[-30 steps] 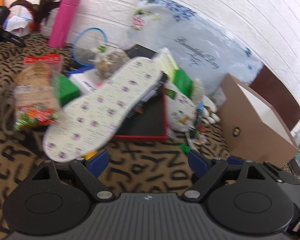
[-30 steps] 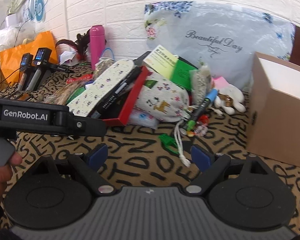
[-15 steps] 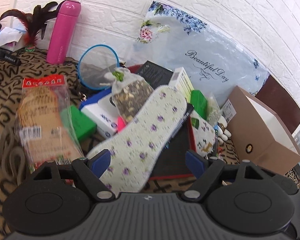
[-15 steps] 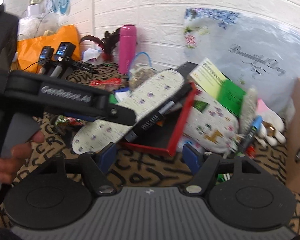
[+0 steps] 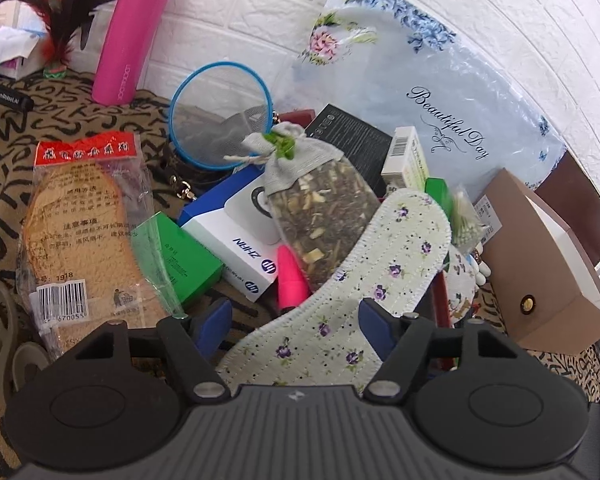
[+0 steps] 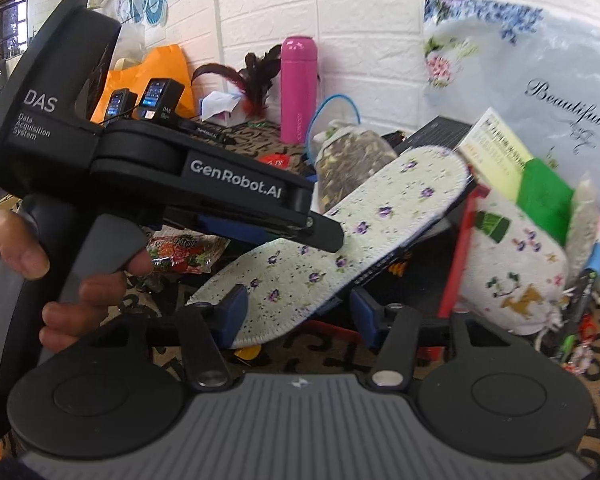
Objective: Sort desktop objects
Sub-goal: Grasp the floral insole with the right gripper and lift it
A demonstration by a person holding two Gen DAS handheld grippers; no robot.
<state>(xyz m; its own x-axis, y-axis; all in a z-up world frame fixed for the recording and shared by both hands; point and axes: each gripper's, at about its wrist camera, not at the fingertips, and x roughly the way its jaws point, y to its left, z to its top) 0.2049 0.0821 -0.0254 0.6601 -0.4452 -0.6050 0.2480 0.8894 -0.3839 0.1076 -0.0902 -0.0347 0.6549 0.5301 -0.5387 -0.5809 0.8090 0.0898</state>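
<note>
Floral insole (image 5: 340, 304) lies between both closing, unclamped jaws; herb sachet (image 5: 320, 208) crowds behind

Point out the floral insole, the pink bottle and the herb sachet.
floral insole (image 5: 396, 248): left wrist view, its upper half.
pink bottle (image 5: 134, 32): left wrist view, mid body.
herb sachet (image 5: 320, 204): left wrist view, its clear window.

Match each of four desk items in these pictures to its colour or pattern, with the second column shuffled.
Things:
1. flask
2. insole
3. sieve rim
4. open box

Colours:
A. brown card
B. pink
C. white with purple flowers
D. blue

Pairs: 1-B, 2-C, 3-D, 4-A
</note>
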